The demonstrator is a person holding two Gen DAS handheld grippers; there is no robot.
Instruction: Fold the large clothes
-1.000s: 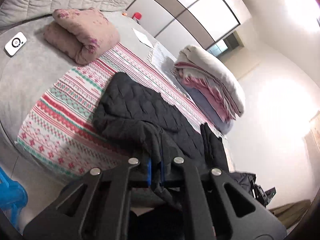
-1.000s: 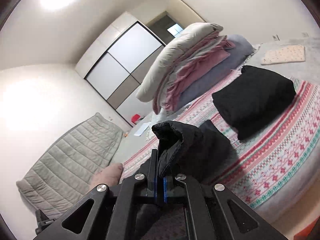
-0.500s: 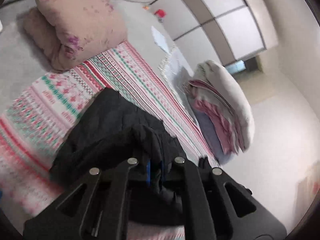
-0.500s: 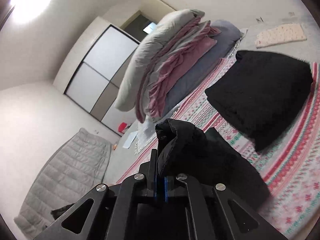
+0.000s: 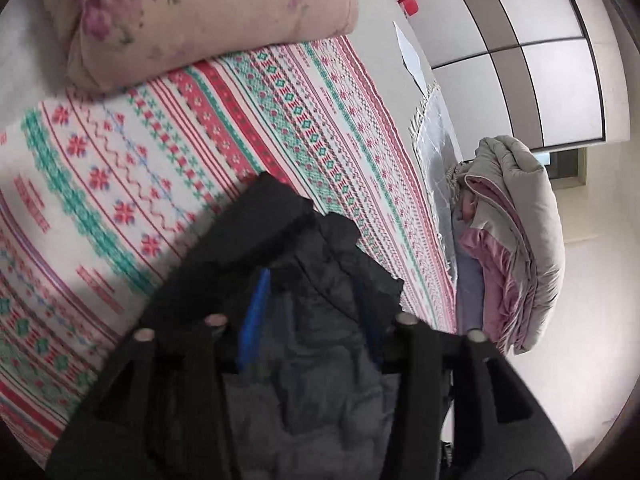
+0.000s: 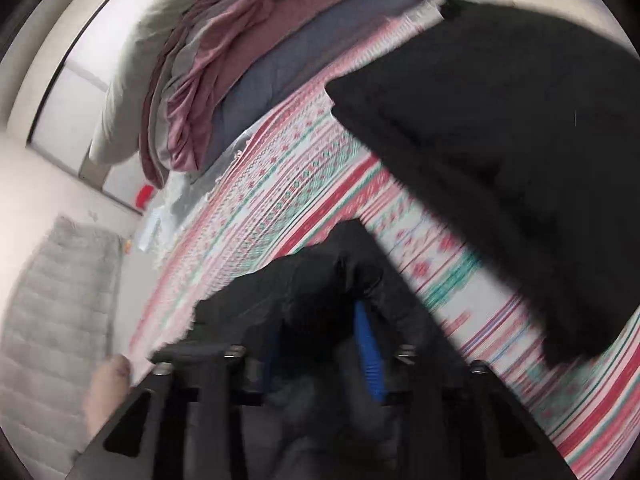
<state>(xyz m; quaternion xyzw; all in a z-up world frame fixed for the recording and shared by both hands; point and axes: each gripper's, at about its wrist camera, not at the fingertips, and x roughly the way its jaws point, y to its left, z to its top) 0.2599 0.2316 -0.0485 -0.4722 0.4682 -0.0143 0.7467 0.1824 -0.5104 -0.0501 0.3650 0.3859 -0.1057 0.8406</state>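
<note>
In the left wrist view, the left gripper point(image 5: 308, 312) hangs low over the bed with its two fingers spread wide apart, blue pads facing inward, and the dark quilted jacket point(image 5: 304, 344) lies loose in the gap between them without being pinched. The jacket sits on the patterned blanket point(image 5: 132, 168), a red, green and white striped spread, and a black edge of the garment pokes forward past the fingertips. Beyond it, a pink floral pillow point(image 5: 208, 12) rests at the far end of the blanket, touching its edge. To the right, a stack of folded bedding point(image 5: 516, 240) in grey, pink and lilac stands beside the blanket, and behind it runs a white wardrobe point(image 5: 532, 40) with dark-framed panels; a small red object point(image 5: 409, 3) sits near its foot. In the right wrist view, which is blurred, the right gripper point(image 6: 320, 344) also has its fingers parted, the blue pads well separated, with the dark jacket point(image 6: 320, 280) bunched in the opening and lying on the same patterned blanket point(image 6: 280, 200). A second black garment point(image 6: 520, 152), already folded, lies on the blanket to the upper right, apart from the jacket. The bedding stack point(image 6: 224, 60) rises beyond, and a grey quilted mat point(image 6: 56, 320) lies at the left.
</note>
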